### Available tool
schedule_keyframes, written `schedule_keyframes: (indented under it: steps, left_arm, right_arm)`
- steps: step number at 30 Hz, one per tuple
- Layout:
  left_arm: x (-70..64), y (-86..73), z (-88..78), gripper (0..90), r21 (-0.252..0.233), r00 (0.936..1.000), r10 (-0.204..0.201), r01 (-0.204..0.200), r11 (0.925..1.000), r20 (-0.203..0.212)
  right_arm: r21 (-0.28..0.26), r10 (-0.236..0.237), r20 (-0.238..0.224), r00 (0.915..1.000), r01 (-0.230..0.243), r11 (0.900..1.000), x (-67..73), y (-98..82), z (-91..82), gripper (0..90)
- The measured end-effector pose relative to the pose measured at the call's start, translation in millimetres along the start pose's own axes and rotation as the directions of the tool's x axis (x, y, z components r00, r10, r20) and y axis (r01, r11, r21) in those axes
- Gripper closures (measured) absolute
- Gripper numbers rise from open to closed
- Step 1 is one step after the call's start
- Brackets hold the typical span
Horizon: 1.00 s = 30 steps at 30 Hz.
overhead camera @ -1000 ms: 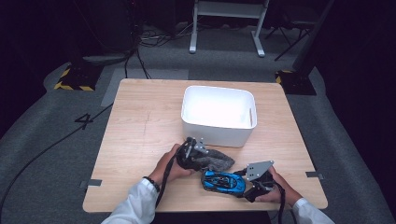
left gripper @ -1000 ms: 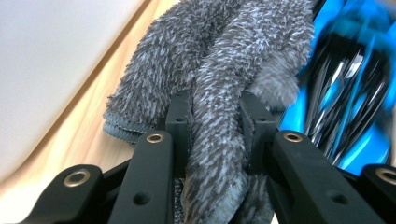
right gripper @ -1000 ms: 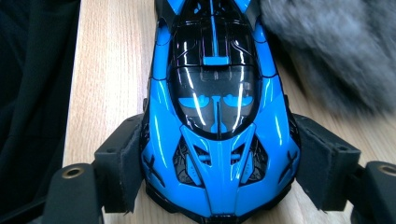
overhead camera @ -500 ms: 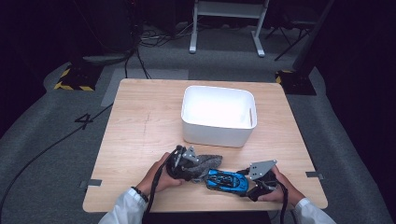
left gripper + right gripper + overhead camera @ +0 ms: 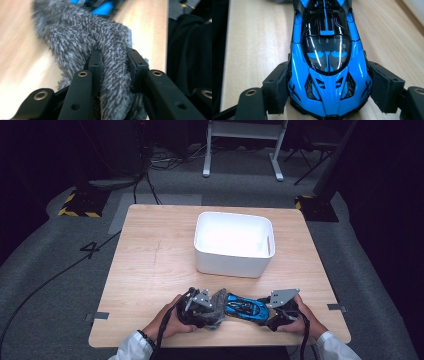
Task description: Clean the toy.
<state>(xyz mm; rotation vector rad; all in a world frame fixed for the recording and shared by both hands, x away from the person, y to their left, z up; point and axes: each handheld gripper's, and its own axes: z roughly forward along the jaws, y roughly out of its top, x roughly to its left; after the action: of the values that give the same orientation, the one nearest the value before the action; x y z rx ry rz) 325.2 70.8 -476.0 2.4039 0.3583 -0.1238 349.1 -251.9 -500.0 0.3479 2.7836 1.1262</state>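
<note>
A blue and black toy car (image 5: 246, 308) (image 5: 328, 62) lies near the table's front edge. My right gripper (image 5: 278, 314) (image 5: 329, 91) is shut on its nose, one pad on each flank. A grey fuzzy cloth (image 5: 216, 304) (image 5: 85, 42) rests against the car's other end. My left gripper (image 5: 202, 308) (image 5: 115, 70) is shut on a fold of that cloth, which bulges between the two black jaws. A hand holds each gripper from the near side.
A white rectangular bin (image 5: 234, 243) stands open behind the car, at the middle of the wooden table (image 5: 150, 260). The table's front edge runs just below both grippers. Dark floor, cables and a stand's legs lie beyond the far edge.
My left gripper has slid the grey cloth down and to the right, up against the car's end. The right gripper and car have barely shifted.
</note>
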Motion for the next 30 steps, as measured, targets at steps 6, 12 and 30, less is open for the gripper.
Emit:
schedule_keyframes:
  steps: [6,12,30]
  left_arm:
    - [-6.7,16.8,21.1,69.8,-0.01,0.9986,0.044,-0.043,0.999,0.031]
    - [-10.8,33.1,40.3,69.9,-0.033,0.9962,0.061,-0.059,0.9977,0.063]
    - [-18.4,53.0,62.8,72.0,-0.034,0.9846,0.171,-0.17,0.9849,0.036]
  right_arm:
    - [-0.009,0.028,0.013,0.9995,-0.028,1.0,-4.9,-2.3,-0.4,26.1]
    - [-0.016,0.042,0.024,0.9988,-0.042,0.999,-4.2,-2.4,0.3,26.1]
    - [-0.022,0.051,0.025,0.9984,-0.05,0.998,-7.5,-5.4,-2.0,26.3]
